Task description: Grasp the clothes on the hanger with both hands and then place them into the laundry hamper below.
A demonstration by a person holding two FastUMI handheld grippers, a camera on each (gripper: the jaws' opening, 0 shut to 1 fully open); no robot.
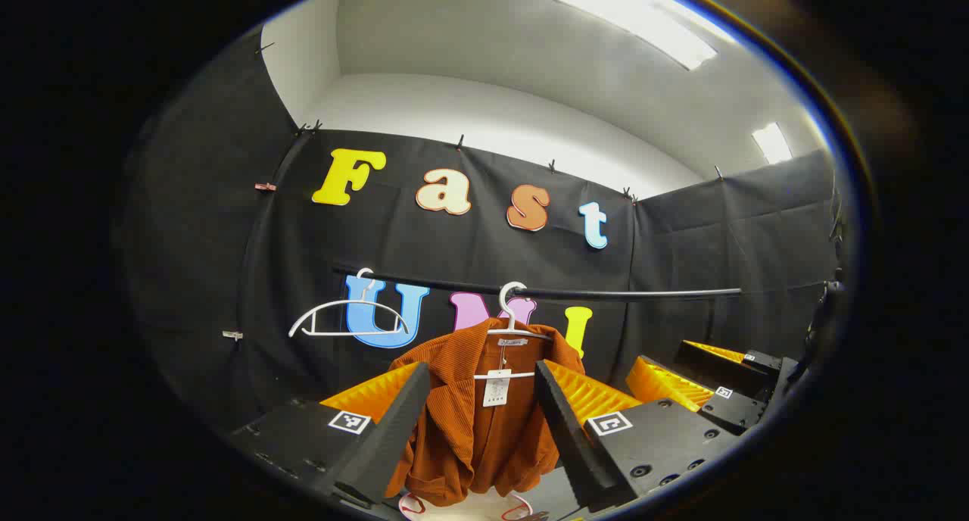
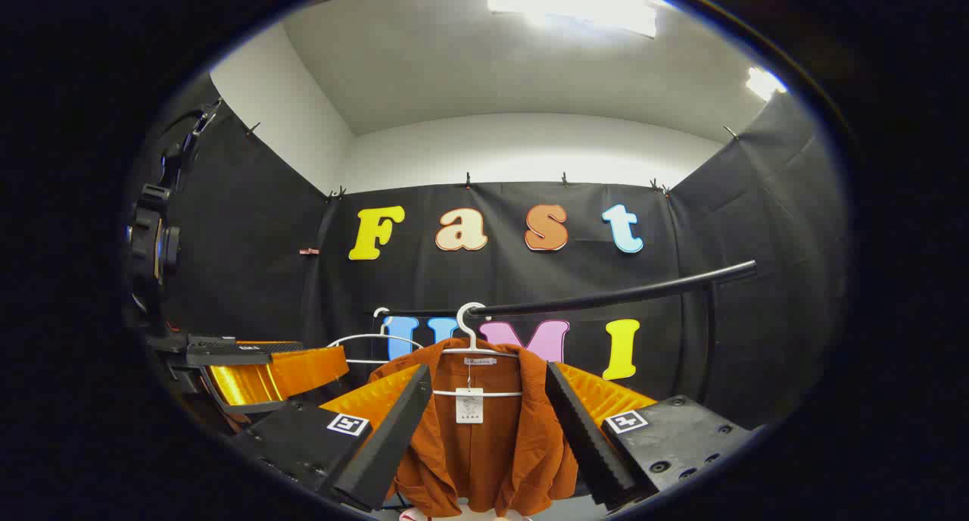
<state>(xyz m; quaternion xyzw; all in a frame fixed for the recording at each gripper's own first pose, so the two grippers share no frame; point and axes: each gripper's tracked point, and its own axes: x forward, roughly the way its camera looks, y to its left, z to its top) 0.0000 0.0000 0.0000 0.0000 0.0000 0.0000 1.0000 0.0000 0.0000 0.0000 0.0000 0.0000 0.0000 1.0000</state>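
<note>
Hanging low-centre on a white hanger [image 1: 512, 332] from the black rail [image 1: 628, 294], the rust ribbed garment [image 1: 462, 422] looks soft, light, floppy: pinch each shoulder; left gripper [image 1: 482, 422] and right gripper [image 2: 488, 430] gape wide, empty.

The garment [image 1: 469, 422] is a rust-orange ribbed jacket, open at the front, with a white tag at the collar. It hangs on a white hanger [image 1: 509, 332] hooked over a black horizontal rail [image 1: 606, 292]. The lower hem bunches in loose folds. In the right gripper view the garment [image 2: 484, 445] hangs upright, facing forward. Below the hem, a white rim with red markings [image 1: 469, 510] is partly visible; its identity cannot be confirmed.
</note>
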